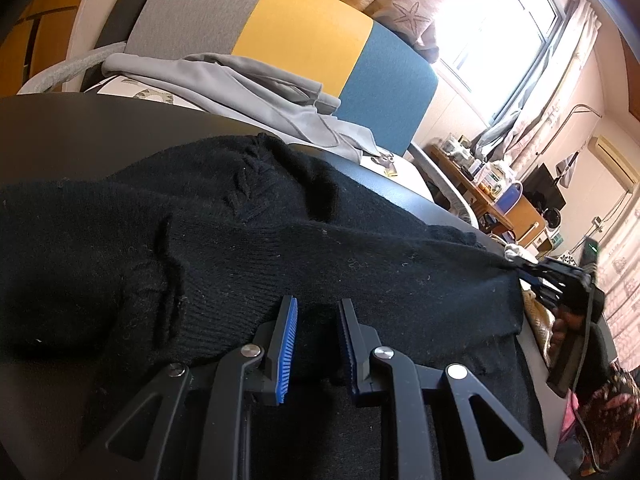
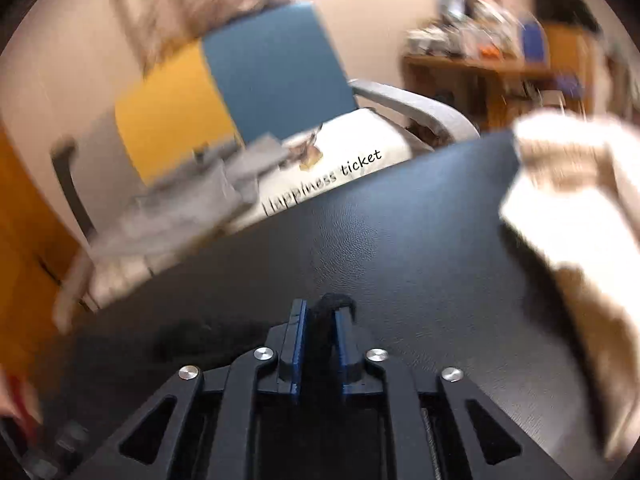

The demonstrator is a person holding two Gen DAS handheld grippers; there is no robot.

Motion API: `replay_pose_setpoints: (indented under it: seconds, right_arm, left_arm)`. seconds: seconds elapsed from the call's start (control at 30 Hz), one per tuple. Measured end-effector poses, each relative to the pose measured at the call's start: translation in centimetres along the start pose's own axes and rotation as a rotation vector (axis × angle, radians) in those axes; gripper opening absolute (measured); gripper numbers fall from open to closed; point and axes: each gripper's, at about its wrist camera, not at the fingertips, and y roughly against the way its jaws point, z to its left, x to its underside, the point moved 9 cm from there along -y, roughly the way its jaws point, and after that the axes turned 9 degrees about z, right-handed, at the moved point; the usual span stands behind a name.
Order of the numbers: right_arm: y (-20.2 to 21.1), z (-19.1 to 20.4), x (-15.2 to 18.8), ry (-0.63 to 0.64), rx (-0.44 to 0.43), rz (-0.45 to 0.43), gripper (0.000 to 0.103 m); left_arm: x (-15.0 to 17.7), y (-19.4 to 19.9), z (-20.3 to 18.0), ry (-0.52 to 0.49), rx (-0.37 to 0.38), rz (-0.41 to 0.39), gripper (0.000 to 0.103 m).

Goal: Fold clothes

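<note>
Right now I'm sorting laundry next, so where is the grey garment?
In the left wrist view the grey garment lies crumpled on the chair seat beyond the table's far edge, in front of the grey, yellow and blue chair back, behind the black sweater.

Left tongs (image 1: 316, 312): blue-padded jaws pitched downward, black knit pinched between them. Right tongs (image 2: 320, 316): pitched downward, jaws narrowly set, clamped on black fabric; view motion-blurred.

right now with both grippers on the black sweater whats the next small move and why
Probably lift both ends together and carry them over. The left gripper and the right gripper each pinch black sweater fabric, and the garment lies spread on the black table.
</note>
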Motion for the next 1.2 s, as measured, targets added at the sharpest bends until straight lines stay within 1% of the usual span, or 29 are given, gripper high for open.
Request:
replay_pose_setpoints:
  seconds: [0.03,0.07,0.1,0.13,0.17,0.2,0.23,0.3,0.33,0.43,0.47,0.5,0.53,0.57,0.6,0.63,0.7,0.73,0.77,0.8,0.83,0.87,0.9,0.93,0.97,1.0,1.03,1.1,1.2]
  right_arm:
    - [0.6,-0.3,0.3,-0.046,-0.037,-0.011,0.018]
    - [1.1,-0.5,0.7,-0.049,-0.036,-0.01,0.018]
    - [1.4,-0.5,1.1,-0.023,-0.001,-0.012,0.02]
    - [2.1,-0.5,1.5,0.001,0.042,-0.038,0.027]
    - [3.1,-1.2,1.5,-0.033,0.047,-0.08,0.033]
    - [4.3,-2.0,1.4,-0.087,0.039,-0.127,0.037]
    - [5.1,-3.2,1.1,-0.178,0.001,-0.167,0.041]
    - [5.4,-3.8,1.2,-0.237,-0.072,-0.154,0.041]
    - [5.0,-3.0,1.3,-0.193,-0.071,-0.122,0.04]
    - [3.1,1.4,2.6,0.055,-0.073,0.01,0.034]
    - [1.6,2.4,3.2,0.113,-0.049,0.066,0.031]
    - [0.1,3.2,3.8,0.165,-0.018,0.123,0.03]
    - [-1.8,3.3,4.0,0.201,0.043,0.18,0.03]
    - [-3.5,2.8,3.8,0.213,0.114,0.216,0.03]
    - [-4.4,2.2,3.0,0.202,0.158,0.212,0.03]
    - [-4.8,1.5,1.9,0.171,0.188,0.184,0.032]
    - [-5.0,-0.5,-0.3,0.083,0.244,0.133,0.04]
    - [-5.0,-1.7,-1.1,0.034,0.243,0.116,0.042]
    - [-4.9,-2.8,-1.9,-0.013,0.231,0.101,0.04]
    - [-4.6,-3.6,-2.4,-0.026,0.256,0.096,0.04]
    - [-4.1,-4.2,-2.8,-0.006,0.3,0.1,0.04]
    - [-3.0,-4.5,-2.9,0.015,0.304,0.083,0.04]
    - [-1.7,-4.8,-2.9,0.034,0.294,0.058,0.04]
    - [-0.2,-4.5,-2.7,0.035,0.231,0.035,0.041]
    - [1.5,-4.1,-2.4,0.03,0.148,0.013,0.041]
    - [2.5,-3.8,-1.7,0.037,0.084,0.015,0.041]
    - [3.1,-3.0,-0.5,0.06,0.035,0.04,0.041]
    - [3.3,-1.2,1.9,0.108,-0.042,0.084,0.041]
    - [1.7,1.2,6.0,0.226,-0.036,0.173,0.041]
  left_arm:
    - [0.0,0.0,0.0,0.0,-0.001,0.0,0.021]
    - [0.0,0.0,0.0,0.0,0.0,0.0,0.021]
    - [0.0,0.0,0.0,0.001,0.001,0.0,0.021]
    - [0.0,0.0,0.0,0.002,0.002,-0.001,0.021]
    - [0.0,0.0,0.0,0.002,0.002,-0.001,0.021]
    - [0.0,0.1,-0.1,0.002,0.002,-0.001,0.021]
    - [0.0,0.0,-0.1,0.001,0.0,0.0,0.021]
    - [0.0,0.1,-0.1,-0.001,-0.004,0.0,0.021]
    - [0.0,0.1,-0.1,-0.001,-0.004,0.0,0.021]
    - [0.0,0.1,-0.1,-0.001,-0.005,-0.001,0.021]
    - [0.0,0.1,-0.2,-0.003,-0.008,-0.001,0.021]
    - [0.0,0.1,-0.1,-0.004,-0.01,-0.001,0.021]
    - [0.0,0.1,-0.1,-0.003,-0.009,-0.001,0.021]
    - [0.0,0.1,-0.1,-0.002,-0.008,-0.001,0.021]
    - [0.0,0.1,-0.1,-0.002,-0.008,-0.001,0.02]
    - [0.0,0.1,-0.1,-0.001,-0.008,-0.001,0.02]
    - [0.0,0.0,0.0,0.0,-0.008,-0.001,0.019]
    - [0.0,0.0,0.0,0.001,-0.007,-0.001,0.019]
    - [0.0,0.0,0.1,0.002,-0.007,-0.001,0.018]
    - [0.0,0.0,0.1,0.003,-0.007,-0.001,0.018]
    - [0.0,0.0,0.0,0.002,-0.008,-0.002,0.018]
    - [0.0,0.0,0.0,0.002,-0.008,-0.003,0.018]
    - [0.0,0.0,0.0,0.002,-0.009,-0.003,0.018]
    - [0.0,0.0,0.0,0.002,-0.008,-0.004,0.018]
    - [-0.1,0.0,0.0,0.003,-0.007,-0.004,0.018]
    - [-0.1,0.0,0.0,0.004,-0.006,-0.005,0.018]
    - [-0.1,0.0,0.0,0.005,-0.004,-0.005,0.018]
    - [-0.1,0.0,0.0,0.008,-0.002,-0.001,0.018]
    - [-0.1,0.1,0.1,0.014,0.006,0.001,0.018]
